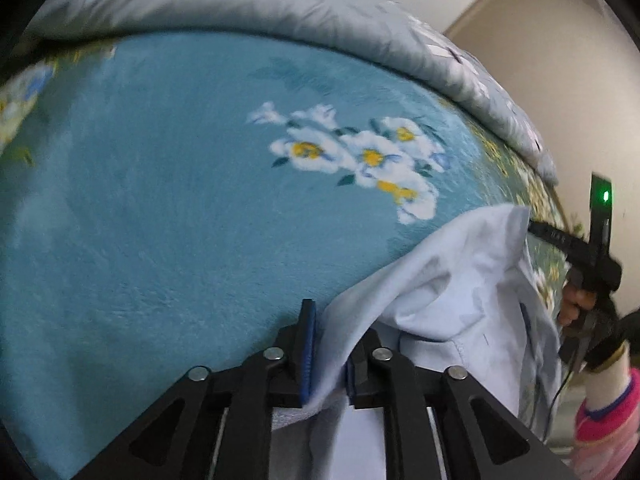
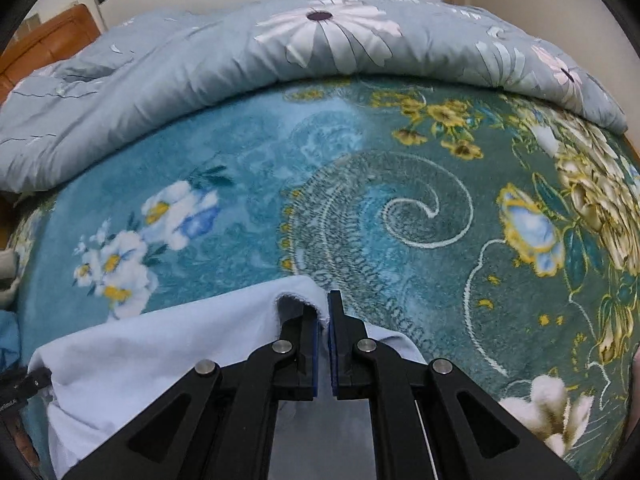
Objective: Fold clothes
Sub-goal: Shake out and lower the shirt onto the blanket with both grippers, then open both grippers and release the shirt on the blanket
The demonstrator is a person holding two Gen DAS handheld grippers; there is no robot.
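A pale blue garment (image 1: 452, 292) hangs between both grippers above the teal flowered blanket (image 1: 160, 220). My left gripper (image 1: 330, 316) is shut on one edge of it, the cloth running down between the blue pads. In the right wrist view my right gripper (image 2: 323, 308) is shut on another edge of the same garment (image 2: 160, 356), which drapes off to the lower left. The right gripper's black body (image 1: 592, 256) and the hand holding it show at the right edge of the left wrist view. The lower part of the garment is hidden under the grippers.
A grey-blue quilt with large flowers (image 2: 280, 52) lies bunched along the far side of the bed. A brown headboard (image 2: 52, 44) stands at the far left. A pale wall (image 1: 560, 80) rises beyond the bed's right end. The blanket (image 2: 400, 208) stretches flat ahead.
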